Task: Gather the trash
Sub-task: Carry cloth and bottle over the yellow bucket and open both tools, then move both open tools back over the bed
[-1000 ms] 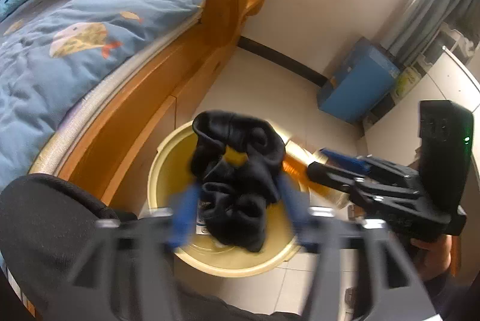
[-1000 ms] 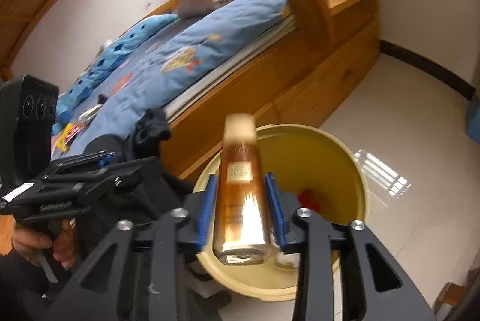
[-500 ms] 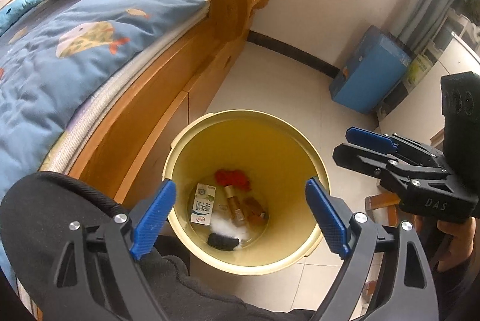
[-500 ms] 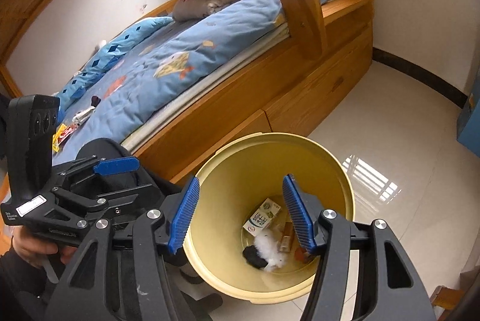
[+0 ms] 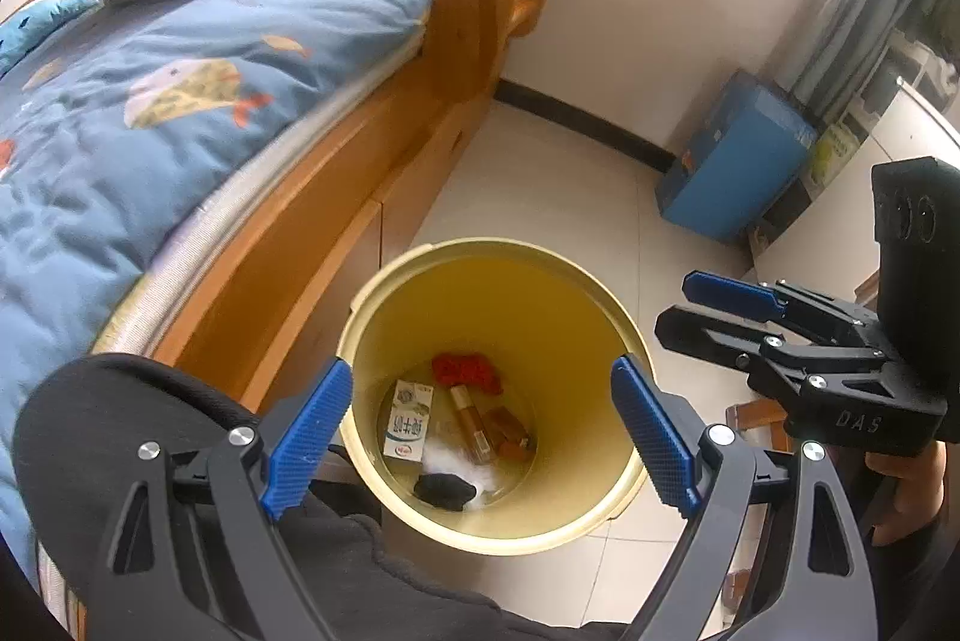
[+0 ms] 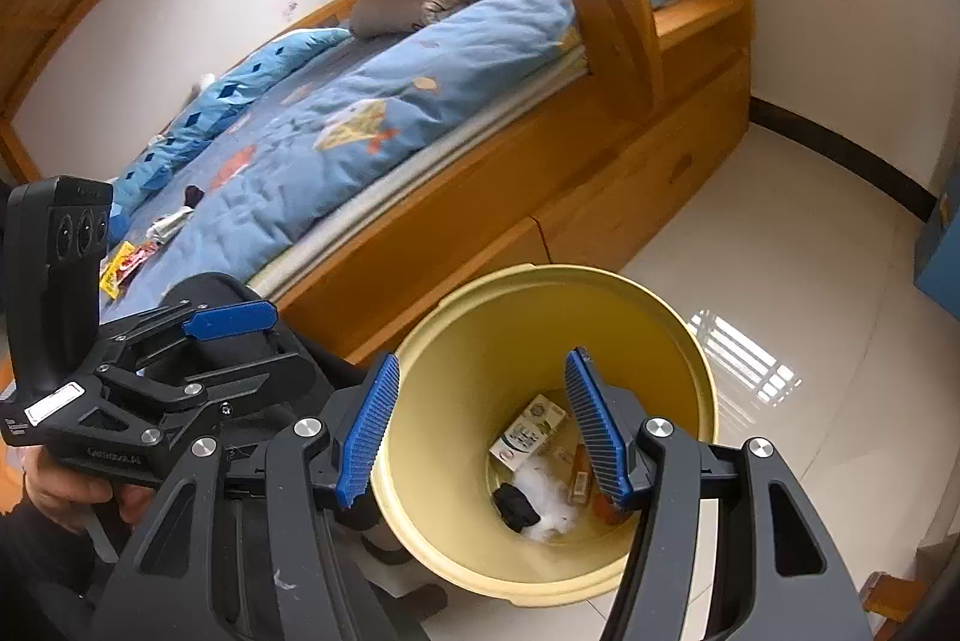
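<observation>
Both grippers, left (image 5: 480, 437) and right (image 6: 483, 431), spread, apparently empty, over yellow bin (image 5: 420, 281)

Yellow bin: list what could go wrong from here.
1. More wrappers lie on the bed's blue quilt; they could be missed.
2. The yellow bin stands close against the wooden bed frame; an open left gripper or right gripper swinging bedward might knock it.
</observation>
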Motion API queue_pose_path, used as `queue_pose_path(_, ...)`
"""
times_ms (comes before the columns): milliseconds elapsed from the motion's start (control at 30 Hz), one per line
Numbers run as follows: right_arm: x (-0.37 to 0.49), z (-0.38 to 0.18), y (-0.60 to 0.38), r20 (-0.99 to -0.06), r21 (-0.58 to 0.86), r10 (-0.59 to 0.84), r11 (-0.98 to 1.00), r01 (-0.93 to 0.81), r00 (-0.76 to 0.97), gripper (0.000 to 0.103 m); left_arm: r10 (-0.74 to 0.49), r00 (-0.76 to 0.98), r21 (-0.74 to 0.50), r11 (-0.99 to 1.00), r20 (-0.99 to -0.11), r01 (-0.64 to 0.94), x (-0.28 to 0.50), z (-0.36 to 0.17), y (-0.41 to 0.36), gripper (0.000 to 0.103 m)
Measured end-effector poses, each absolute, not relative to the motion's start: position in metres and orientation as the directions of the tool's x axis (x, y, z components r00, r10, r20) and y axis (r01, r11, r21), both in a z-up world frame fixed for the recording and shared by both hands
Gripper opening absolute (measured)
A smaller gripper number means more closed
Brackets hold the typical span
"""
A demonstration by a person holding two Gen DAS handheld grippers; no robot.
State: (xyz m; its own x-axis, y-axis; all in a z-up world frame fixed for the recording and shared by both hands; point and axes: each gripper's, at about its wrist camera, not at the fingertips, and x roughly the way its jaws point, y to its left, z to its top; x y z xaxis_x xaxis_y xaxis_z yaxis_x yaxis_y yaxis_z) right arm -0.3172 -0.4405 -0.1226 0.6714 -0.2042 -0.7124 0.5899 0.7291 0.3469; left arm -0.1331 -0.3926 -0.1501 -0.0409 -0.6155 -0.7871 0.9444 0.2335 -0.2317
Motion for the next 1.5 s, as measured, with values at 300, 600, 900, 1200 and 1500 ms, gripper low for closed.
queue_pose_path(300, -0.281, -0.097, -0.424, -0.674, 0.309, -0.202, 0.797, 0.519, 0.711, 0.068, -0.660, 0.071, -0.206, 0.333, -0.748, 0.920, -0.101, -0.130, -0.361, 0.088)
queue_pose_path(600, -0.220, -0.063, -0.398, -0.619, 0.268, -0.182, 0.865, 0.423, 0.764, 0.092, -0.680, 0.231, -0.150, 0.452, -0.695, 0.879, -0.059, -0.100, -0.309, 0.091)
queue_pose_path(900, -0.153, -0.038, -0.356, -0.519, 0.253, -0.091, 0.933, 0.255, 0.850, 0.095, -0.625, 0.402, -0.132, 0.632, -0.669, 0.764, -0.006, -0.083, -0.233, 0.093)
queue_pose_path(1200, -0.086, -0.027, -0.303, -0.492, 0.200, 0.012, 0.975, 0.099, 0.871, 0.095, -0.524, 0.560, -0.119, 0.790, -0.642, 0.602, 0.041, -0.072, -0.157, 0.095)
queue_pose_path(1500, -0.026, -0.029, -0.259, -0.508, 0.105, 0.016, 0.994, 0.044, 0.861, 0.095, -0.384, 0.680, -0.075, 0.897, -0.624, 0.437, 0.074, -0.066, -0.093, 0.097)
